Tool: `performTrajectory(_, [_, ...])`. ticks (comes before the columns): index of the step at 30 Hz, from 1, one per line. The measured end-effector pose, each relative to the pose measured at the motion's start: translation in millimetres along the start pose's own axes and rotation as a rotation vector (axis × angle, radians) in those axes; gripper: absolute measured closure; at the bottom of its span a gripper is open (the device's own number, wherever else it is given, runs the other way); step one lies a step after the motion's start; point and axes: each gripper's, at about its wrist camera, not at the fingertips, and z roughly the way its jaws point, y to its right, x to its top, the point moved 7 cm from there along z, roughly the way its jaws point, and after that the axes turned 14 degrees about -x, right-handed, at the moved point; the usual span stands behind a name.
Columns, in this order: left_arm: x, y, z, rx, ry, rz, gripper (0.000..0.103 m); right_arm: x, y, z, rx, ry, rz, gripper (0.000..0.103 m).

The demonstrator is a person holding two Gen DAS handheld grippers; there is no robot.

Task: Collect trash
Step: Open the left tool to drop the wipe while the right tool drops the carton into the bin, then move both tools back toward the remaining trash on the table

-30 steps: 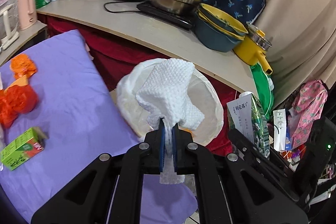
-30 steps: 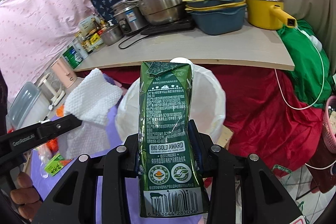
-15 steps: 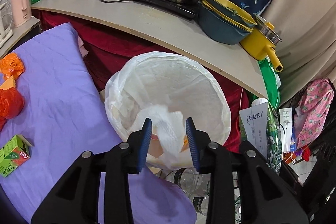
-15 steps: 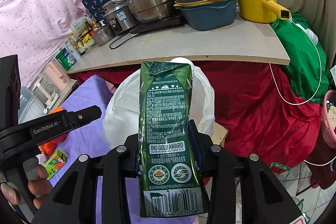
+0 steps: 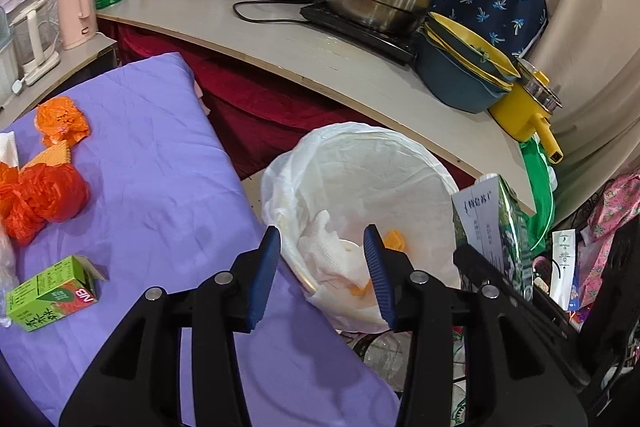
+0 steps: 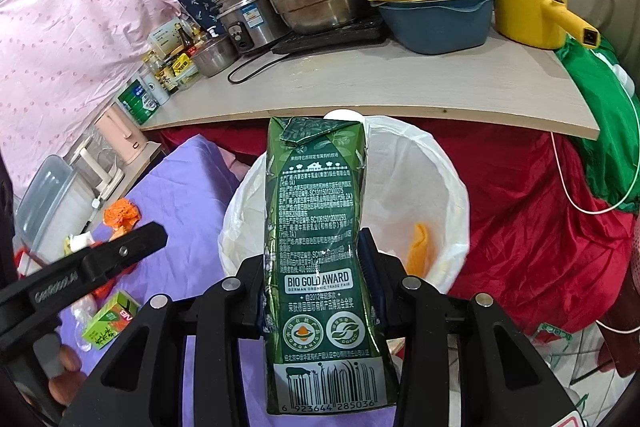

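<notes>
Right wrist: green carton [image 6: 320,259] clamped upright in right gripper [image 6: 318,291], before bin bag [image 6: 448,195].

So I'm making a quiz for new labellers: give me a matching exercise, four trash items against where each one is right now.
Items:
1. white paper towel
2. dark green carton
3. light green juice box
4. orange plastic bag

Places:
A. on the purple cloth, nearest the camera
B. inside the white bin liner
C. clamped in the right claw
D. on the purple cloth, beyond the juice box

Pairs: 1-B, 2-C, 3-A, 4-D
</notes>
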Motion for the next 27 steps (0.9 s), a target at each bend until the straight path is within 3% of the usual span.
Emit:
performTrajectory(6, [1, -12, -9, 0.047, 0.023, 0.010, 0.058, 13, -15, 16, -0.003, 0.008, -0.010, 0.066])
performTrajectory(11, [1, -22, -16, 0.083, 0.046, 0.014, 0.053, 22, -25, 14, -0.016, 0.044, -0.015, 0.051])
performTrajectory(14, [0, -27, -21, 0.098, 0.061, 0.005, 0.046, 24, -31, 8, -0.016, 0.060, -0.025, 0.050])
performTrajectory(23, [-7, -43, -39, 0.109, 0.080, -0.032, 0.045, 19, -52, -17, 0.016, 0.078, -0.050, 0.048])
performTrajectory(27, [-12, -56, -56, 0.132, 0.107, -0.059, 0.032, 13, -66, -28, 0.038, 0.084, -0.067, 0.044])
